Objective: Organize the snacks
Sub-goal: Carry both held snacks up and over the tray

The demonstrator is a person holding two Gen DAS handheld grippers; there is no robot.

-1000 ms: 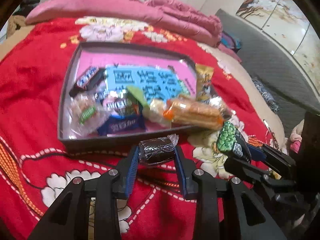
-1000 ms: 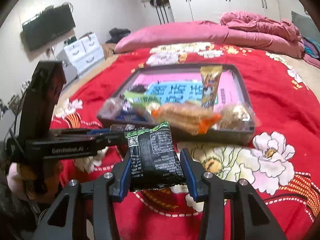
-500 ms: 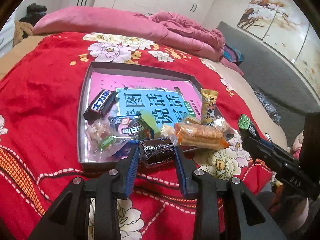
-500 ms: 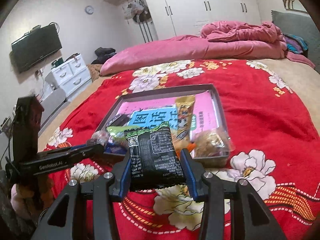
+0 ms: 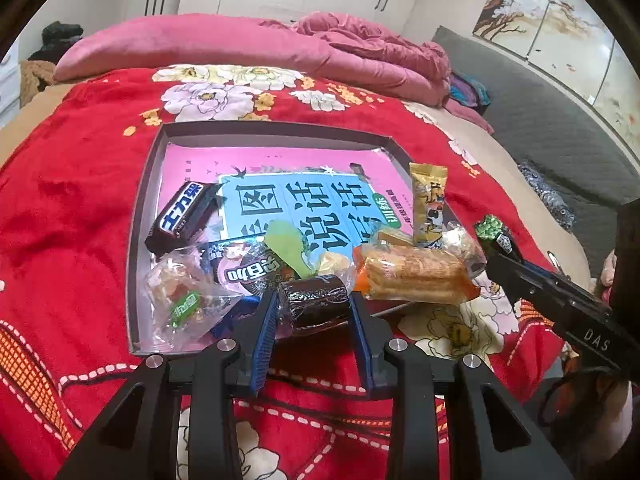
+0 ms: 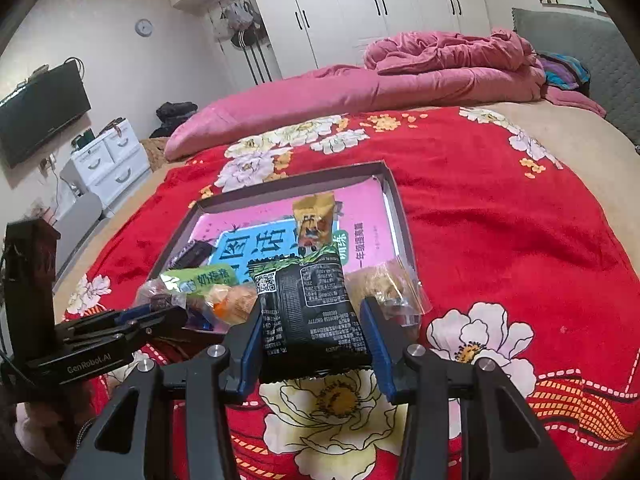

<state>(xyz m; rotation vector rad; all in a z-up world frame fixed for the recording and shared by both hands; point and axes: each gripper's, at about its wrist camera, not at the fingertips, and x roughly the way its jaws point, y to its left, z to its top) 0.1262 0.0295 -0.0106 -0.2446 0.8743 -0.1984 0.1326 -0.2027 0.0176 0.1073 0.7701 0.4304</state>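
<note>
A shallow grey box (image 5: 138, 216) (image 6: 400, 216) with a pink and blue book inside lies on the red flowered bedspread. Several snacks crowd its near end: a dark chocolate bar (image 5: 182, 216), a clear candy bag (image 5: 180, 300), an orange cracker pack (image 5: 412, 276), a yellow packet (image 5: 428, 200). My left gripper (image 5: 314, 306) is shut on a small dark wrapped cake (image 5: 316, 304), held above the box's near edge. My right gripper (image 6: 312, 320) is shut on a black and green snack packet (image 6: 308, 308) (image 5: 494, 232), held in front of the box.
A rolled pink quilt (image 5: 248, 50) (image 6: 360, 88) lies across the far side of the bed. A grey headboard (image 5: 560, 120) runs along the right. White drawers (image 6: 108, 160) and a wall television (image 6: 40, 108) stand left of the bed. A person's sleeve (image 5: 612, 276) shows behind the right gripper.
Both grippers have drawn back from the box with their snacks still held, so it looks smaller and farther. The right view has tilted up, showing more of the room.
</note>
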